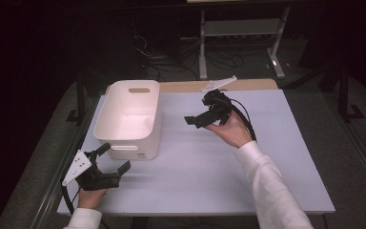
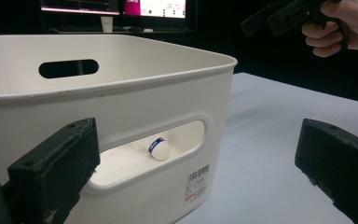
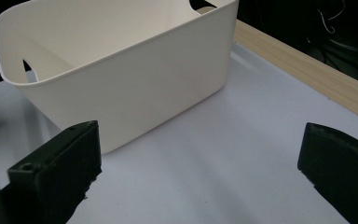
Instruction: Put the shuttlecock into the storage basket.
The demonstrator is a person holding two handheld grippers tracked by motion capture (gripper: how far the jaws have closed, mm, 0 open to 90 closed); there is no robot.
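Two matte black grippers [image 1: 112, 159] [image 1: 195, 119], jaws spread, beside smooth white plastic bin [image 1: 145, 125], perhaps holding a capsule [image 2: 159, 149].

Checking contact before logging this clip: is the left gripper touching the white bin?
Apart. In the high view the left gripper sits just short of the white bin, and the left gripper view shows its open jaws short of the bin's wall, gripping nothing.

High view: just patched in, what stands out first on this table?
A white bin with handle cutouts sits at the table's left-rear. The left gripper, open, lies near its front corner, and the right gripper, open, hangs over the table's middle. In the left gripper view, a small white blue-banded object lies inside the bin.
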